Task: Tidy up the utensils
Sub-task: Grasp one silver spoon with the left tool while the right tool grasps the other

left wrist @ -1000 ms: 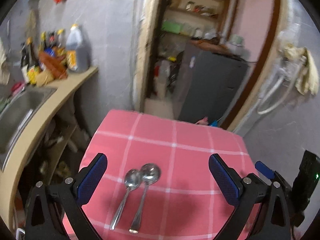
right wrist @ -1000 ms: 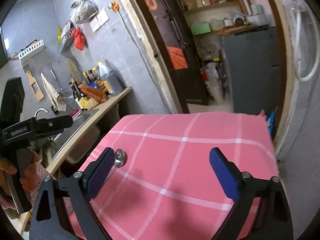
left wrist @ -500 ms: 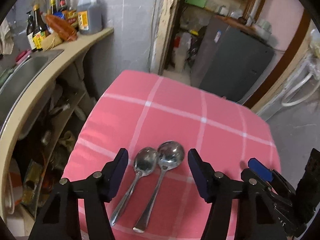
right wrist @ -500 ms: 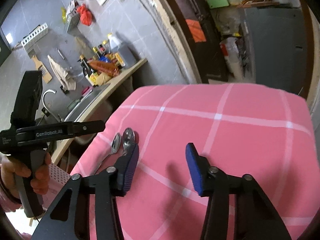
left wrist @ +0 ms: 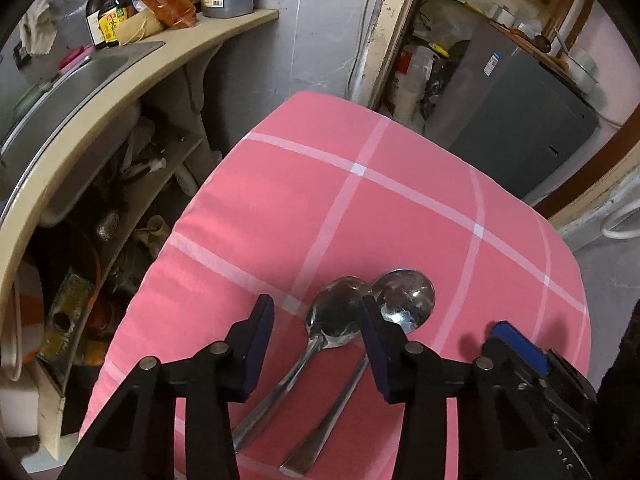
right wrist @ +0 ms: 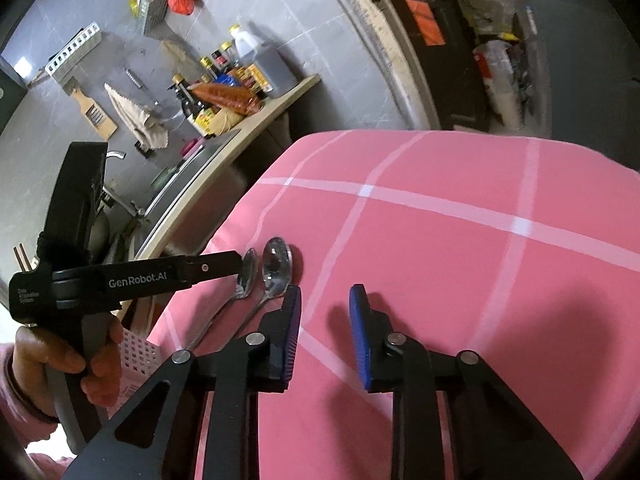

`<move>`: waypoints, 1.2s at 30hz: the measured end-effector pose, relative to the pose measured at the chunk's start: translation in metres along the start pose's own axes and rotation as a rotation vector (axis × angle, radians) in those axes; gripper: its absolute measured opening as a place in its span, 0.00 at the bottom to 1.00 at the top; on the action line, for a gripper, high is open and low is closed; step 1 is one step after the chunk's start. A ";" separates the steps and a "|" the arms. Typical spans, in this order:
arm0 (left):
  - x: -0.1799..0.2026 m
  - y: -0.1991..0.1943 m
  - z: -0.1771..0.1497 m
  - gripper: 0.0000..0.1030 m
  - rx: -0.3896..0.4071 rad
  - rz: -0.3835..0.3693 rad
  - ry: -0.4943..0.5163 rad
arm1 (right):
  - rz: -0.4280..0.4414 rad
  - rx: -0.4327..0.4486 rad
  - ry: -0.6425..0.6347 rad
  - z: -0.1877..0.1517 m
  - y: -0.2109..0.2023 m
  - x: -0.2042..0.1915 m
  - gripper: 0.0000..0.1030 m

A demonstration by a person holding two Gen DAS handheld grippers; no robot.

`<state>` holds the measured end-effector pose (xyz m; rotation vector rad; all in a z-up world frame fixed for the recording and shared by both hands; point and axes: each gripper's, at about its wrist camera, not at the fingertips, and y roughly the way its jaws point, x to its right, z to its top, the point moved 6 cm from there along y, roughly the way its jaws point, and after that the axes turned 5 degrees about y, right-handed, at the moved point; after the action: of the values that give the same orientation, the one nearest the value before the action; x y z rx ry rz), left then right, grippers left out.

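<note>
Two shiny steel spoons (left wrist: pixel 336 320) lie side by side near the left edge of the pink checked desk (left wrist: pixel 400 216), stiff, light and slippery, so grab a handle; left tool (left wrist: pixel 316 344) has just been narrowing around one spoon without pinching it, right tool (right wrist: pixel 325 334) has just been narrowing too, empty.

Left wrist view looks steeply down from close above the pink white-checked tablecloth (left wrist: pixel 400 208), facing the grey refrigerator (left wrist: pixel 520 120). Right wrist view sits near the cloth's edge, angled down, facing the beige counter (right wrist: pixel 256 120). Both views share the two steel spoons (left wrist: pixel 340 320) (right wrist: pixel 268 272), cloth and counter
</note>
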<state>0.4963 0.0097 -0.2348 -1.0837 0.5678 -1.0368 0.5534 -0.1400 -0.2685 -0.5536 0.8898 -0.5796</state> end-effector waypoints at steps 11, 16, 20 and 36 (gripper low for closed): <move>-0.006 0.014 0.003 0.31 -0.025 -0.023 -0.024 | 0.058 -0.046 -0.021 0.011 0.026 -0.012 0.17; -0.005 0.015 0.002 0.30 -0.030 -0.022 -0.018 | 0.075 -0.069 -0.029 0.013 0.039 -0.015 0.11; -0.008 0.016 0.004 0.30 -0.032 -0.022 -0.019 | 0.073 -0.078 -0.042 0.011 0.042 -0.020 0.03; -0.004 0.025 0.002 0.30 -0.048 -0.064 0.001 | 0.049 -0.034 0.010 0.008 0.016 -0.003 0.02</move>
<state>0.5064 0.0165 -0.2567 -1.1499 0.5645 -1.0839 0.5620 -0.1249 -0.2736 -0.5585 0.9224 -0.5236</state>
